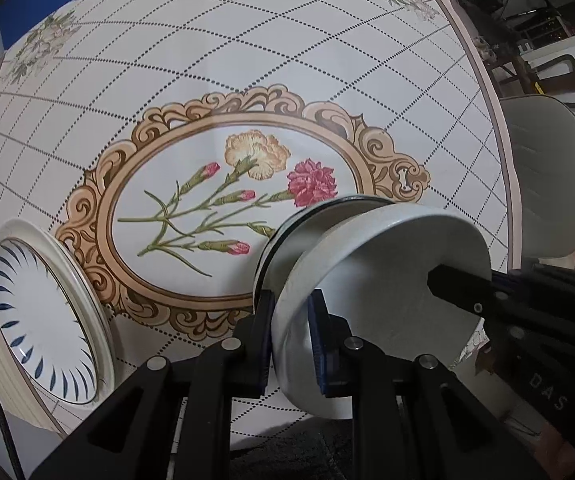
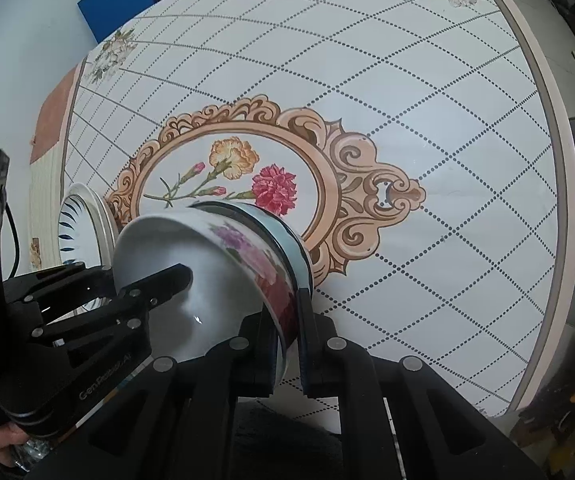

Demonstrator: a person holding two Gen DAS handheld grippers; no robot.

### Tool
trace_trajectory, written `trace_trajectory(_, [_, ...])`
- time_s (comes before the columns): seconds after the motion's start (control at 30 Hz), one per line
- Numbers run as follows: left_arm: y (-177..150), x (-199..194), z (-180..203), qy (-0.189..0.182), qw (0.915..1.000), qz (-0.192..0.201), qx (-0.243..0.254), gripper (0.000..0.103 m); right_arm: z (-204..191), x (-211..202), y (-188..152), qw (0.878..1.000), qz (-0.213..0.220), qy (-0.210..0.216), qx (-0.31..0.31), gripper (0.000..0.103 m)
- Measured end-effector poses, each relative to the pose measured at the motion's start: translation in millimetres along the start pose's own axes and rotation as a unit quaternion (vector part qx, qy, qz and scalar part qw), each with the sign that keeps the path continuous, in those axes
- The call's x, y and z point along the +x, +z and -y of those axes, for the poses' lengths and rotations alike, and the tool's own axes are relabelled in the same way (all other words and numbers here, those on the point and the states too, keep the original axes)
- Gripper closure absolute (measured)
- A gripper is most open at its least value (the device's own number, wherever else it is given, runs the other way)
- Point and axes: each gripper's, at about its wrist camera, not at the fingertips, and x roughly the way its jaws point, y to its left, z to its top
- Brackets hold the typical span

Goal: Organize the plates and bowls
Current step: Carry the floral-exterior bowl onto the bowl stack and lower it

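My left gripper (image 1: 291, 332) and right gripper (image 2: 287, 334) each clamp opposite rims of a white floral bowl (image 2: 223, 280), nested in a dark-rimmed bowl (image 2: 287, 236) on the tablecloth (image 2: 407, 80). Left of the bowl sits a blue-leaf plate (image 1: 43, 320).

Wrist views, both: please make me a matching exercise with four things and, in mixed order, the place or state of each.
1 flowered bowl
2 dark-rimmed bowl
3 blue-leaf plate
4 grey chair

A beside the table, right in the picture
B directly under the flowered bowl
C gripped at its rim
D on the table, left in the picture

Pairs: 1-C; 2-B; 3-D; 4-A
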Motion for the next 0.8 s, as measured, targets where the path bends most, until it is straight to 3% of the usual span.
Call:
trace_trajectory(0.7, [-0.3, 0.2, -6.8, -0.022, 0.999, -0.02, -0.033, 0.085, 7.7, 6.4, 3.1, 1.0, -0.024, 0.011, 0.014, 0.093])
trace_trajectory(0.8, [-1.6, -1.4, -5.3, -0.022, 0.9991, -0.017, -0.033, 0.083, 8.0, 6.4, 2.6, 0.999, -0.027, 0.015, 0.012, 0.088])
